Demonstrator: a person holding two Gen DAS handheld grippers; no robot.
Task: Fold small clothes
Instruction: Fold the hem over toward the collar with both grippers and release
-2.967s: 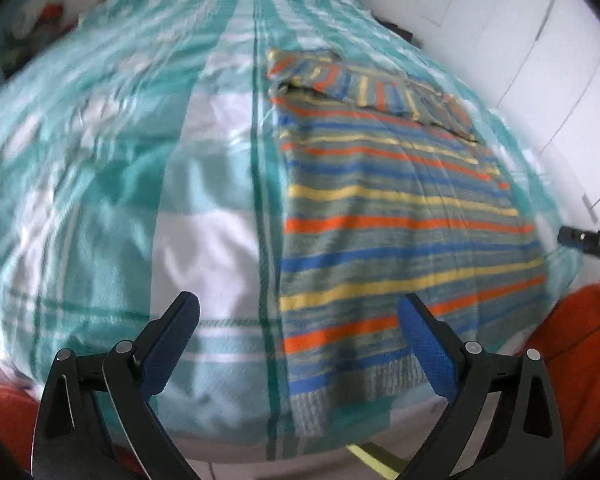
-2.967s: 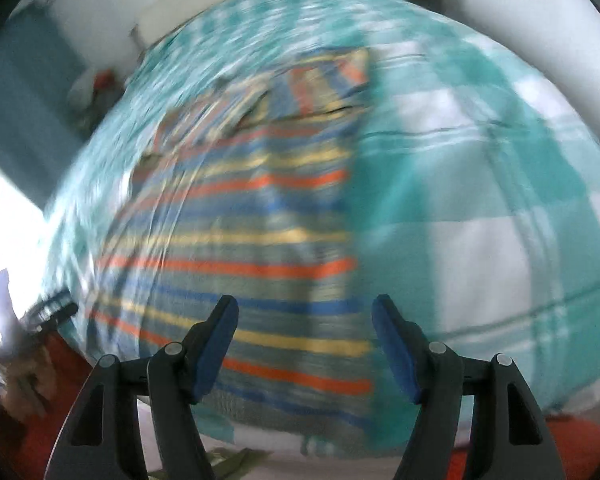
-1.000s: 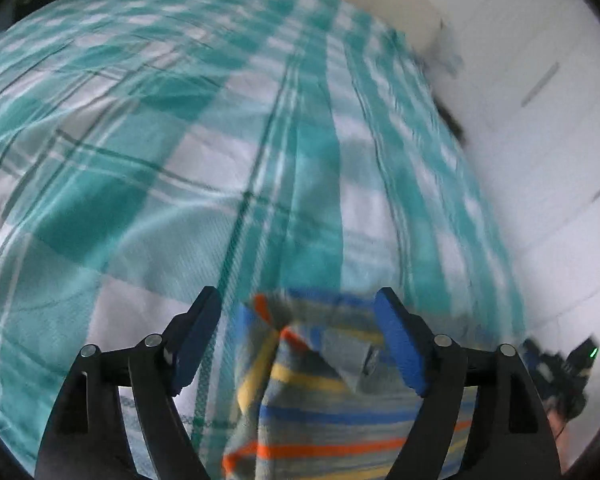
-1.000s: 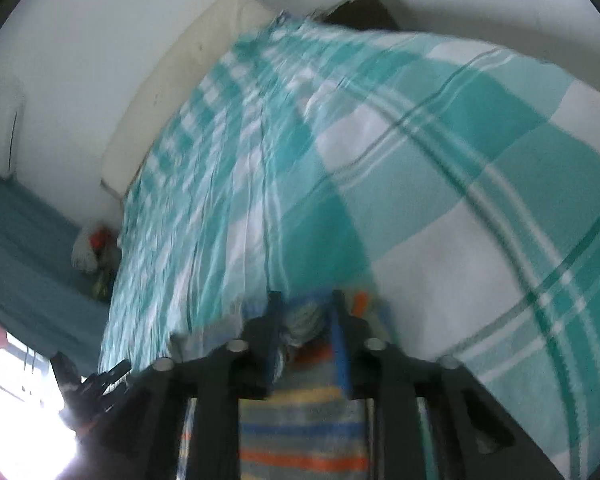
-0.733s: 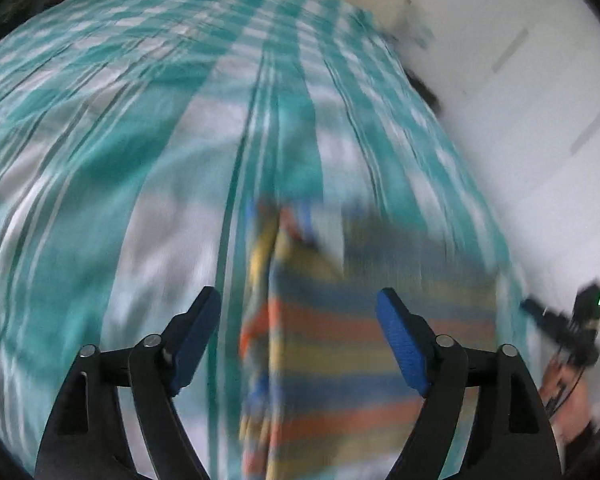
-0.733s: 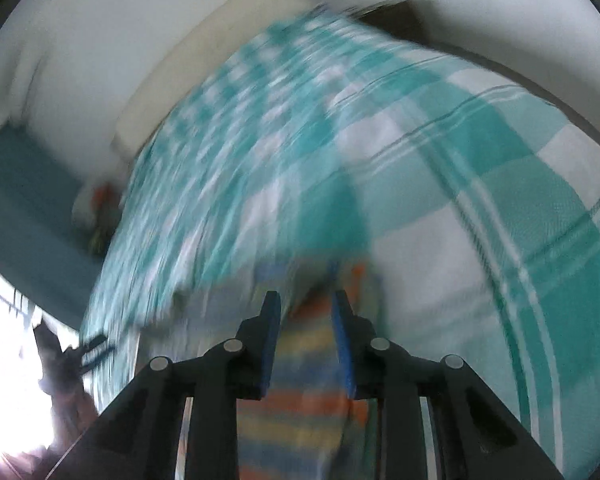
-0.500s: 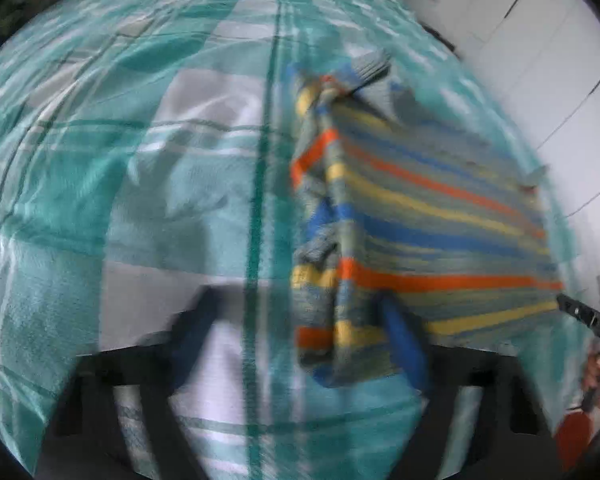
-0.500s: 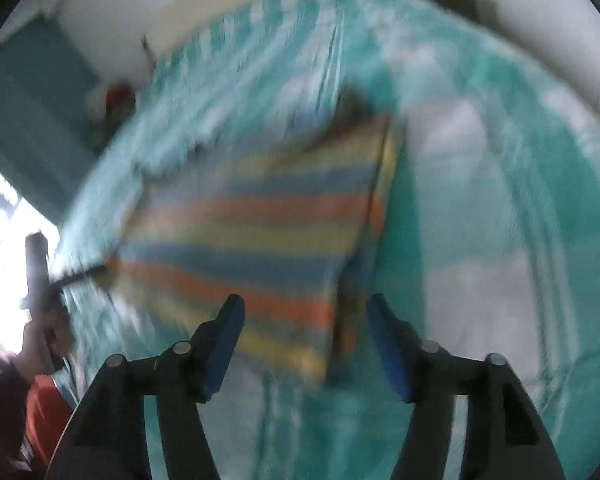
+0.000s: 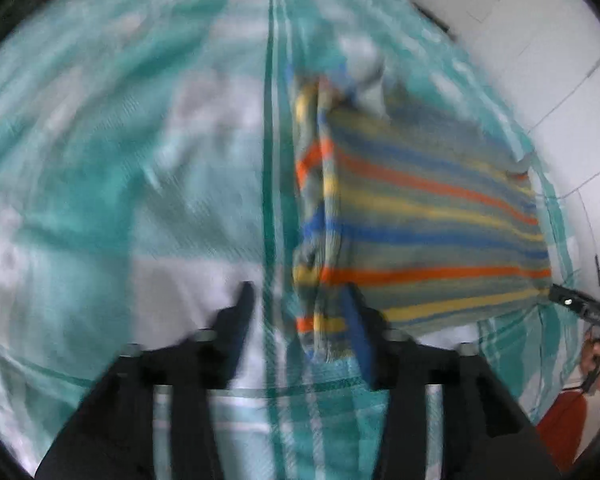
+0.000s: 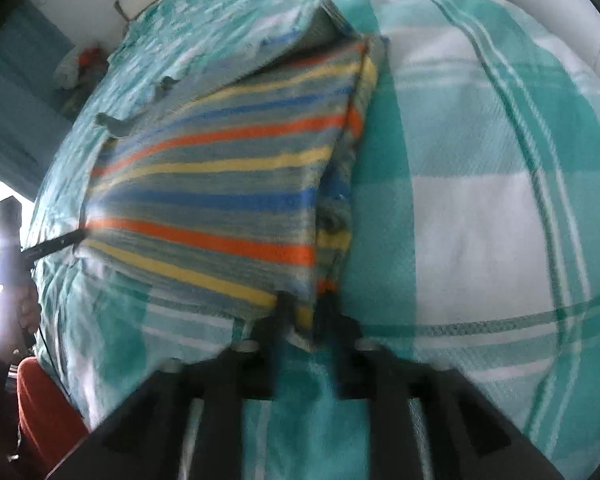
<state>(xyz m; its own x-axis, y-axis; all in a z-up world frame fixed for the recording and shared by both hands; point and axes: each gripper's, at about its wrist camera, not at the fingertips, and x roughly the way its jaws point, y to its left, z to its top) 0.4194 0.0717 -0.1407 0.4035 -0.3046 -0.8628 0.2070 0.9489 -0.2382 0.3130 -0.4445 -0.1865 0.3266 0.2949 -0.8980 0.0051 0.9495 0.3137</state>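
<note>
Left wrist view: the striped garment (image 9: 416, 224) lies doubled over on the checked bedspread (image 9: 140, 184), its near left corner reaching in between the fingers of the left gripper (image 9: 300, 320). The jaws stand partly apart, one finger on bare bedspread and the other over the garment's edge; the frame is blurred, and I cannot tell whether the cloth is gripped or merely between them. At the far right edge of this view the other gripper is visible at the garment's opposite near corner.

Right wrist view: the right gripper (image 10: 306, 312) is drawn narrow, its fingers pinching the garment's near right corner (image 10: 304, 300), where several striped layers stack. The folded top layer looks fairly flat, with a loose grey piece sticking out at the far edge. The left gripper appears at the left margin, touching the other near corner.

Assessment: the step in hand appears to be laying down and squaring a crosswise fold. To do it well:
- both near corners should come down level with each other, so that the stripes of the layers line up;
- the cloth should be kept lightly taut between the two grippers until it rests;
- release should follow only once the layers sit flat;
- the bunched right edge and the stray far piece want smoothing or tucking afterwards.
</note>
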